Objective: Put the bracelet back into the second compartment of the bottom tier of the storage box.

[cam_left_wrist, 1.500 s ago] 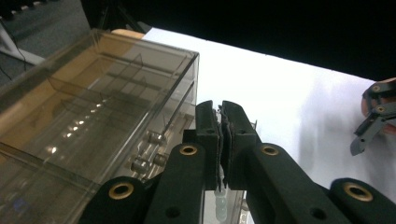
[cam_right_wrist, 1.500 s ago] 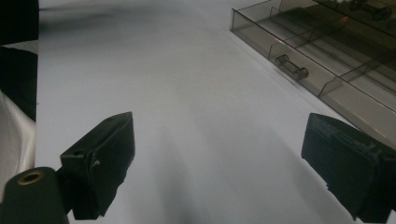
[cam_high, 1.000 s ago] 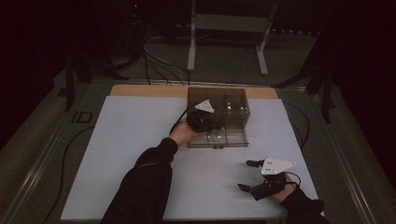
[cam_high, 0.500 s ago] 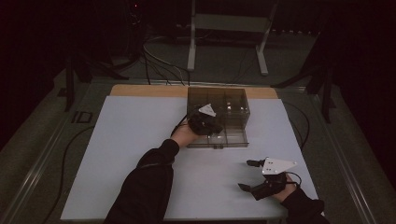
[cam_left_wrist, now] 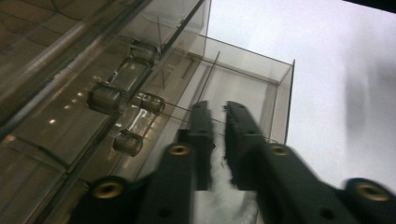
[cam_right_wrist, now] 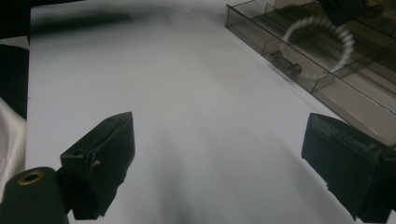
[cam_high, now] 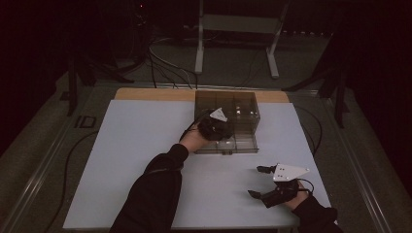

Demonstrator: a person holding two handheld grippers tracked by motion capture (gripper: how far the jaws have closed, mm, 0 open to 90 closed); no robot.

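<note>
Smoked-clear plastic drawer cabinet (cam_high: 238, 109) is set at the far middle of the white table (cam_high: 136, 160), with its bottom drawer (cam_high: 243, 143) pulled out toward the person. The left gripper (cam_high: 221, 132) is held at the drawer's front left corner, grey plate on top, cable trailing back to the sleeve. In the left gripper view the left gripper (cam_left_wrist: 218, 135) is pointed along the open drawer (cam_left_wrist: 261, 100); its jaws stand close together with a thin gap, and they have just been opening a little. Whether the drawer's thin clear wall sits in that gap or anything is pressed by the pads cannot be told — the picture is blurred there. Small round knobs (cam_left_wrist: 127, 142) are seen on the cabinet front beside the jaws.

The right gripper (cam_high: 260, 182) is rested near the table's front right corner, well apart from the cabinet, jaws spread wide and nothing between them. In the right gripper view the right gripper (cam_right_wrist: 217, 149) is aimed over bare table, with the drawer front and a knob (cam_right_wrist: 285, 65) beyond — a white coiled cable (cam_right_wrist: 327, 44) is seen above it.
</note>
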